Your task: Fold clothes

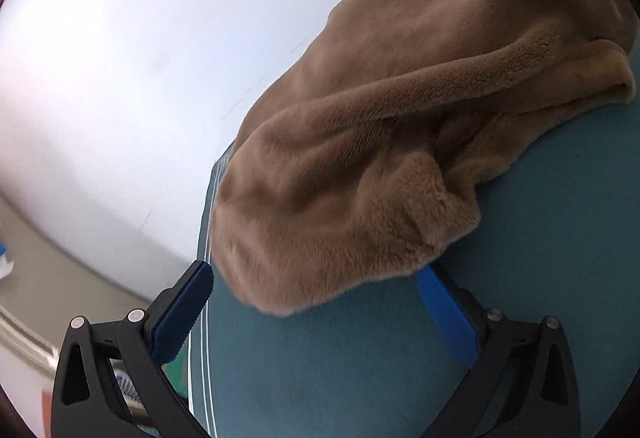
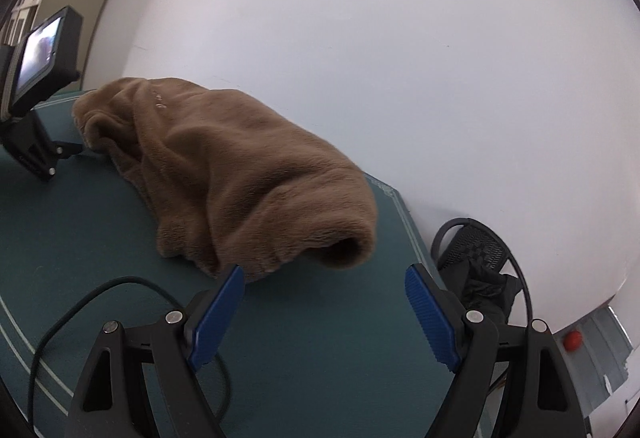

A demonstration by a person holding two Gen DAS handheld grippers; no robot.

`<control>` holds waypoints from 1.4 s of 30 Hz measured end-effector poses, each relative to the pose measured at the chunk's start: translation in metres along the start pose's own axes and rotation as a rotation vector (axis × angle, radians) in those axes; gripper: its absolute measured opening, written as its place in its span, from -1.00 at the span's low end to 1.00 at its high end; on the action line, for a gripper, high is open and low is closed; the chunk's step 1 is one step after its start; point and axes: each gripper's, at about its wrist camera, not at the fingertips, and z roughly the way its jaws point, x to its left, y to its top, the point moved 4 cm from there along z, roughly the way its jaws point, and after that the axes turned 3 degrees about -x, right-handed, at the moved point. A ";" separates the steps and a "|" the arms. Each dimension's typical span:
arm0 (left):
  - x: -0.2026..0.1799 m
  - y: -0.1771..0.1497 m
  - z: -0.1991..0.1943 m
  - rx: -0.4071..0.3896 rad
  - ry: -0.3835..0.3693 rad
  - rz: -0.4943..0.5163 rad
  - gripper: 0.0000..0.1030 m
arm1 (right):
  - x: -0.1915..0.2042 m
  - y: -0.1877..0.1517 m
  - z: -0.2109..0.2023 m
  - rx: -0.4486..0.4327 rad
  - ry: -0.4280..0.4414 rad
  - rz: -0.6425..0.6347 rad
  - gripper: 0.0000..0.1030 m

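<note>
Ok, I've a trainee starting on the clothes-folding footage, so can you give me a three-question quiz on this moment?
1. True or false: the brown fleece garment is gripped by the right gripper.
2. What colour is the table cover? A red, B teal, C yellow.
3. Fill in: in the right wrist view, a black ___ lies on the cover beside the gripper.

Key: 1 false, both the right gripper and the left gripper stand open, with nothing between their pads. 2 B. 3 cable.
</note>
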 end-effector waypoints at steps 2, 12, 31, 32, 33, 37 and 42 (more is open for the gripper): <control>-0.001 0.003 0.001 -0.020 -0.005 0.018 1.00 | 0.000 0.000 0.000 0.004 0.001 -0.008 0.64; 0.011 0.015 0.024 0.037 -0.062 -0.078 0.99 | 0.000 0.000 -0.001 0.010 0.040 0.048 0.64; 0.065 0.035 0.032 0.007 -0.137 -0.552 -0.12 | 0.067 -0.018 0.015 -0.089 -0.114 -0.825 0.64; 0.074 0.026 0.037 0.002 -0.136 -0.560 -0.12 | 0.066 -0.017 0.019 -0.090 -0.118 -0.838 0.64; 0.081 0.020 0.039 -0.004 -0.136 -0.568 -0.12 | 0.065 -0.015 0.022 -0.092 -0.126 -0.851 0.64; 0.075 0.032 0.014 -0.026 -0.151 -0.608 -0.12 | 0.066 -0.017 0.039 -0.114 -0.186 -0.953 0.64; 0.108 0.024 0.027 -0.035 -0.157 -0.656 -0.11 | 0.073 -0.027 0.060 -0.063 -0.248 -1.048 0.64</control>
